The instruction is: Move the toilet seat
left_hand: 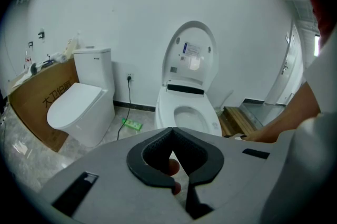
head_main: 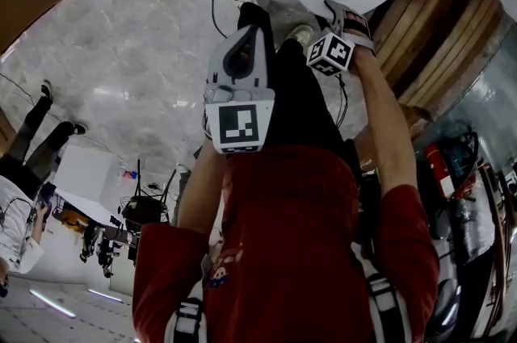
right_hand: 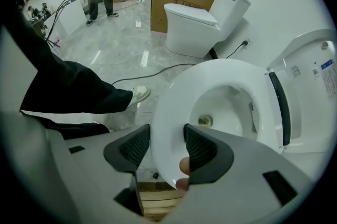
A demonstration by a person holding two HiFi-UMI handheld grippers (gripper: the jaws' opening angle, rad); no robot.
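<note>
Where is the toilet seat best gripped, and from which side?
Grip the toilet seat at its front edge, coming down from the front: the ring lies flat, hinged at the back below the raised lid, so the front lip is free and thin. The right tool straddles it there.

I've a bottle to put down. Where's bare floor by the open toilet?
Grey marble floor between the closed white toilet and the open white toilet is bare except a black cable and a small green item. Crowded: its front, with the right gripper astride the white seat and the person's legs.
</note>
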